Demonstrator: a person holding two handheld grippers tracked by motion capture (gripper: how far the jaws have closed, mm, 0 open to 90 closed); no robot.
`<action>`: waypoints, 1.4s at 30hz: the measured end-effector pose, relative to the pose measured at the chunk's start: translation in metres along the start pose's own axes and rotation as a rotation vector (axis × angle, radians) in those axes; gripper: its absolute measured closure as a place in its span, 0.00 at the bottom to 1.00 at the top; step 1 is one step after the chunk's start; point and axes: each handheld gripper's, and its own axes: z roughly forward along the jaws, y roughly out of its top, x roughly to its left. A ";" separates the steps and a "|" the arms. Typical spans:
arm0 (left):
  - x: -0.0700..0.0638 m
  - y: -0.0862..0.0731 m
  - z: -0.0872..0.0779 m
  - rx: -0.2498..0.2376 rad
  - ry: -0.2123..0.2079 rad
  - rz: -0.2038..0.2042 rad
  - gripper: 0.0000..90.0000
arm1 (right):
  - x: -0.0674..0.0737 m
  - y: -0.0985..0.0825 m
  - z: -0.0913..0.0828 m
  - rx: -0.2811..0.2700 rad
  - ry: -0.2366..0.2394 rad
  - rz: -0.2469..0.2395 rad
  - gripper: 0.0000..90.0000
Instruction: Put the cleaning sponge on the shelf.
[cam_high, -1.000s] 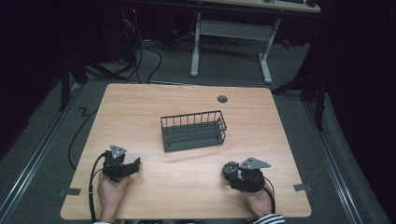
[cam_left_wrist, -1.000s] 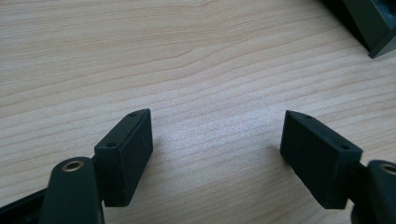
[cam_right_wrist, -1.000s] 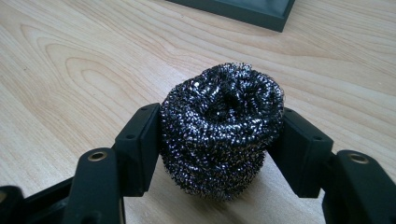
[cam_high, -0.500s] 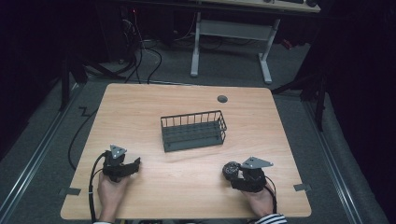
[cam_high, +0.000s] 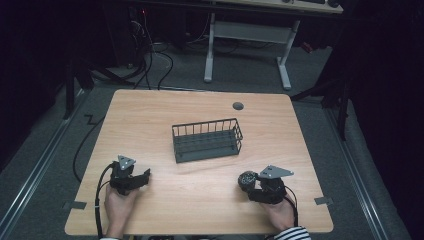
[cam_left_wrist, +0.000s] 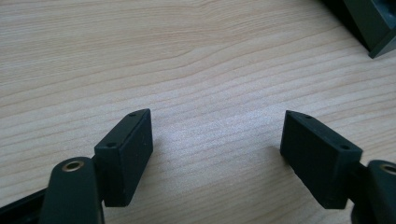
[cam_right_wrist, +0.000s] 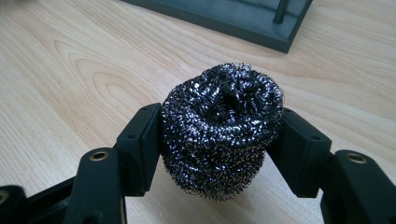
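High view shows a wooden table (cam_high: 165, 115) taking up the middle of the frame, with a dark wire basket (cam_high: 207, 139) standing at its centre, long axis running left to right across the picture with a slight tilt. Below it, toward the bottom edge, a person's two hands rest on the tabletop, each holding a gripper.

At lower right, the right gripper (cam_high: 248, 182) is clamped on a steel wool scourer (cam_high: 247, 178); in the right gripper view the two black jaws press against opposite sides of the scourer (cam_right_wrist: 222, 126), which bulges up between them as a tight coil of shiny wire. A corner of the basket's base (cam_right_wrist: 243, 18) lies beyond it at the top of that view, so the basket lies ahead of the jaws and, in the high view, up and to the left of this hand.

At lower left, the left gripper (cam_high: 145, 176) has its jaws spread wide with nothing between them, only bare wood grain. Both hands sit at a similar distance from the basket.

A small dark round grommet (cam_high: 238, 106) sits near the table's upper edge. No brand, label or writing is readable anywhere.
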 end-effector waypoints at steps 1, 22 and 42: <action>0.000 0.000 0.000 0.000 0.000 0.000 0.29 | 0.000 0.001 -0.001 -0.001 0.003 0.000 0.43; 0.000 0.000 0.000 0.000 0.000 0.000 0.29 | -0.004 0.029 -0.016 -0.064 0.071 -0.002 0.43; 0.000 0.000 0.000 0.000 -0.001 0.000 0.29 | -0.011 0.063 -0.026 -0.109 0.107 -0.009 0.43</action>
